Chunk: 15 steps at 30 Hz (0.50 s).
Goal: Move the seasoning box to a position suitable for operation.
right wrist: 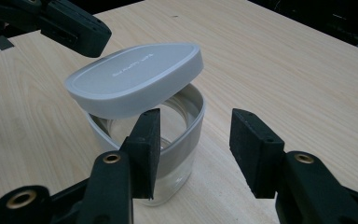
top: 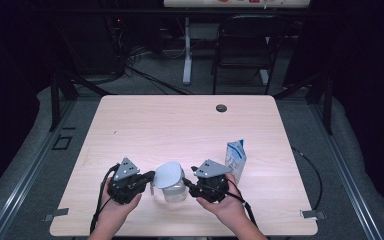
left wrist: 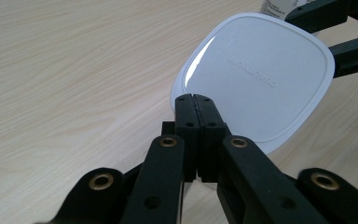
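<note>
A clear glass container [top: 175,192] [right wrist: 182,144] stands near the table's front edge. Its white rounded-square lid [top: 168,174] [left wrist: 261,74] [right wrist: 135,77] hangs tilted over the mouth, lifted off the rim on one side. My left gripper [top: 152,176] [left wrist: 196,100] comes in from the left and is shut on the lid's edge. My right gripper [top: 187,185] [right wrist: 196,135] sits at the container's right side with its jaws apart. One of its pads [right wrist: 144,149] is in front of the glass wall, and the other pad [right wrist: 256,149] stands clear of it.
A small blue-and-white carton [top: 235,159] stands upright just right of my right hand. A dark round grommet [top: 221,108] sits near the table's far edge. A black chair [top: 247,45] and a desk leg stand beyond the table.
</note>
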Tool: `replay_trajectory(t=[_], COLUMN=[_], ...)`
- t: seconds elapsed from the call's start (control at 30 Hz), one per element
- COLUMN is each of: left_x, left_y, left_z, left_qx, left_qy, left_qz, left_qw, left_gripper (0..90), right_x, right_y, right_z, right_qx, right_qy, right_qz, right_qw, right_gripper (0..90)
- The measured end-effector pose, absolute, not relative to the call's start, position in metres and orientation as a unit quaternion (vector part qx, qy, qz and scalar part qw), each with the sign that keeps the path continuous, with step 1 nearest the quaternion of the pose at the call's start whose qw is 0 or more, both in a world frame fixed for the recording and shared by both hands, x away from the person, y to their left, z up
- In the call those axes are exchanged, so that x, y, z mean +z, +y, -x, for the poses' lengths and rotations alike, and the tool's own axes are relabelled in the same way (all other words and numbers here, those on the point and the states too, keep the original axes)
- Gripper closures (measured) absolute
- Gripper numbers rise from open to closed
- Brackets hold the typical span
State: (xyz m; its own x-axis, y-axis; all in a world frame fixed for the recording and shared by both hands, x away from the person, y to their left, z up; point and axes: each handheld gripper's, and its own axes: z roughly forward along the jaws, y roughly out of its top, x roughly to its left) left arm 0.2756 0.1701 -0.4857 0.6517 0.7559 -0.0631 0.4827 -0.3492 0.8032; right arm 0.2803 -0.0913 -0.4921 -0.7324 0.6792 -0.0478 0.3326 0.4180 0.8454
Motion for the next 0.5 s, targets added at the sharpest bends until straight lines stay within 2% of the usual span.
replay_trajectory(t=[0.5], left_x=[-0.488], left_y=[0.184], left_z=[-0.275], left_qx=[0.156], left_qy=[0.4], left_qz=[-0.796], left_qw=[0.426], left_gripper=[82.3], right_x=[-0.486], right_y=[-0.088], right_z=[-0.281], right_qx=[0.449], right_qy=[0.816], right_qz=[-0.305], right_qw=[0.199], right_gripper=[53.5])
